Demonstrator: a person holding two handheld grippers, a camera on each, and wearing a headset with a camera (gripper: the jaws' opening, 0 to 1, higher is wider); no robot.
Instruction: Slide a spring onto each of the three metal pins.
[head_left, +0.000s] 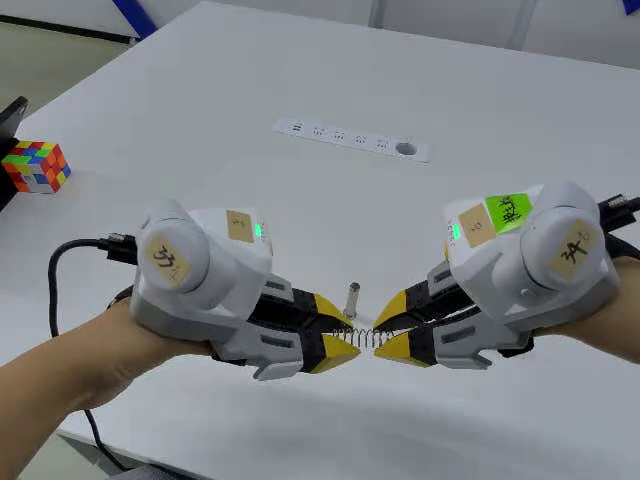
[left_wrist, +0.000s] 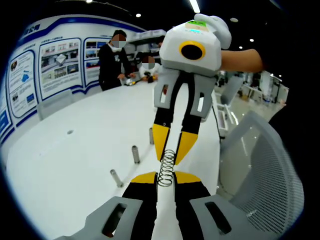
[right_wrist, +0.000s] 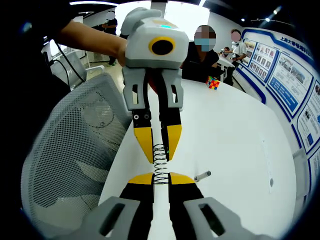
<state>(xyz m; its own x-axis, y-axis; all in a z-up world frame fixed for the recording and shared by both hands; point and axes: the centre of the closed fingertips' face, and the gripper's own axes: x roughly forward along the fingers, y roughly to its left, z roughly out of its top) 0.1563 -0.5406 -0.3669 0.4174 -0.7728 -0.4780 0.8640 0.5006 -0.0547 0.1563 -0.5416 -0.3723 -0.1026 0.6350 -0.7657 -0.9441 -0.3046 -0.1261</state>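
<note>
I am holding the spring (head_left: 365, 338) just above the tabletop (head_left: 300, 70), close to its near edge, where it is bridging the gap between the two grippers. The left gripper (left_wrist: 166, 178) is pinching one end, its yellow tips closing down to little more than the coil's width. The right gripper (right_wrist: 161, 178) is facing it nose to nose and clamping the other end the same way. Neither one is touching the tabletop as far as I can tell.

Just behind the spring, in the head view, one pin (head_left: 352, 298) is standing upright, apart from both grippers. The left gripper view is giving me more: all three metal pins (left_wrist: 135, 154) are standing in a row off to the left of the spring, running away from the near edge. The right gripper view is catching a single pin to the right of its jaws.

Beyond the near edge, a grey mesh chair (right_wrist: 80, 135) is showing in both gripper views. Farther out, a power strip (head_left: 350, 138) is lying across the middle of the tabletop, and a colour cube (head_left: 36, 166) is sitting at the left edge. People (left_wrist: 112, 60) are standing at the far end.
</note>
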